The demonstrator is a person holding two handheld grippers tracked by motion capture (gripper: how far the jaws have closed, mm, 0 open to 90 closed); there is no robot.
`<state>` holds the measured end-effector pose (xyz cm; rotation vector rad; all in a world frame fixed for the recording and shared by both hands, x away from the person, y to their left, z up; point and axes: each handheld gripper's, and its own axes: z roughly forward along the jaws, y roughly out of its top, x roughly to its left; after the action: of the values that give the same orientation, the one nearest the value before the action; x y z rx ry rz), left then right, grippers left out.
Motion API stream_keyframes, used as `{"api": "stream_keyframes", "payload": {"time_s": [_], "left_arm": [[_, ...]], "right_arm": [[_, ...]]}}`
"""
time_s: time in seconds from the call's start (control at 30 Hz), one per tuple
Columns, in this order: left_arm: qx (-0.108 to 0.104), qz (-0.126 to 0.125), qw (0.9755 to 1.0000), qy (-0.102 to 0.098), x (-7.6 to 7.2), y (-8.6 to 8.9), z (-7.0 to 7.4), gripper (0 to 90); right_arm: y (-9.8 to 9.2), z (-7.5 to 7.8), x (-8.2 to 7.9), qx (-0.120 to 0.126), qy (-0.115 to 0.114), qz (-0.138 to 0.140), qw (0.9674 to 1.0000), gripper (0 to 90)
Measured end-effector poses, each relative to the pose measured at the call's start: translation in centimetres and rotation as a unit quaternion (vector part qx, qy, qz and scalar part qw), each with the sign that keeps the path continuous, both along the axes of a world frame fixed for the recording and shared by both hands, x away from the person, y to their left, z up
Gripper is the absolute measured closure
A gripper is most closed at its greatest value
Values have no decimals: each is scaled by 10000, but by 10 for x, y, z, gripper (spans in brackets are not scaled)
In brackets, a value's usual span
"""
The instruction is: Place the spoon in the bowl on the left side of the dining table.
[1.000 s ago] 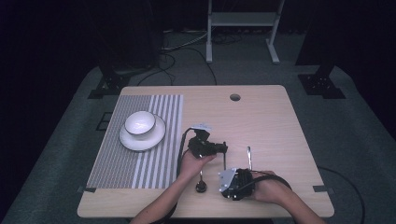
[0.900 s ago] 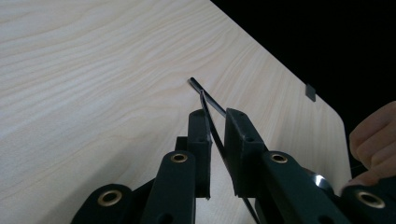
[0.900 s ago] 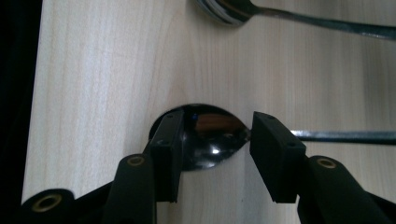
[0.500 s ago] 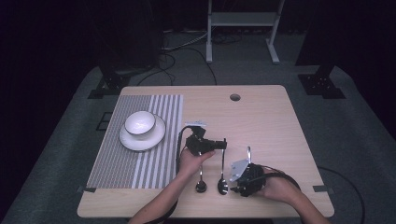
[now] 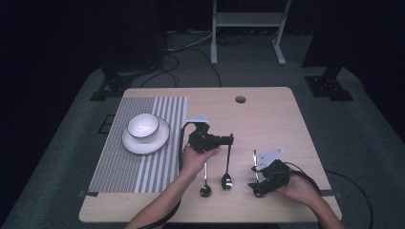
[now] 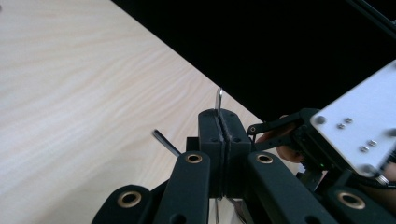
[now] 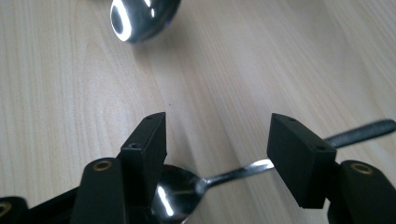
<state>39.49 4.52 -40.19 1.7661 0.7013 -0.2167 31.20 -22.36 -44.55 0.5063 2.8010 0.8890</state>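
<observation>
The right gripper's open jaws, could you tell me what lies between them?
A spoon on the table; the right gripper view shows its handle running between them.

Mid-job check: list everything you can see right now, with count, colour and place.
Table: 1, light wood, centre.
Mat: 1, grey-white striped, table's left.
Plate: 1, white, on mat.
Bowl: 1, white, on plate.
Spoons: 3, silver, table front: one lying free, one gripped by its handle, one at the right tool.
Hole: 1, dark, table's far edge.
Stand: 1, white, on the floor behind.
Hands: 2, left and right, table front.
Left tool: 1, black, shut on a spoon handle.
Right tool: 1, black, open over a spoon.
</observation>
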Motion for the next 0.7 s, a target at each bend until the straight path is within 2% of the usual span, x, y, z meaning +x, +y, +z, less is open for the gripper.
{"api": "stream_keyframes", "payload": {"time_s": [0.13,0.2,0.3,0.37,0.7], "left_arm": [[1,59,9999,-86,1,5,10,896],[30,121,9996,-249,2,11,20,896],[33,168,9993,-328,3,16,27,895],[180,241,9982,-512,6,22,35,895],[217,540,9962,-649,15,48,51,895]], "right_arm": [[-7,-1,0,84,21,-162,9998,328],[-14,-2,-1,225,67,-278,9993,324],[-21,-3,-3,313,100,-390,9987,321],[-26,-3,-3,359,96,-430,9984,319],[-38,-1,-3,553,117,-597,9966,307]]}}
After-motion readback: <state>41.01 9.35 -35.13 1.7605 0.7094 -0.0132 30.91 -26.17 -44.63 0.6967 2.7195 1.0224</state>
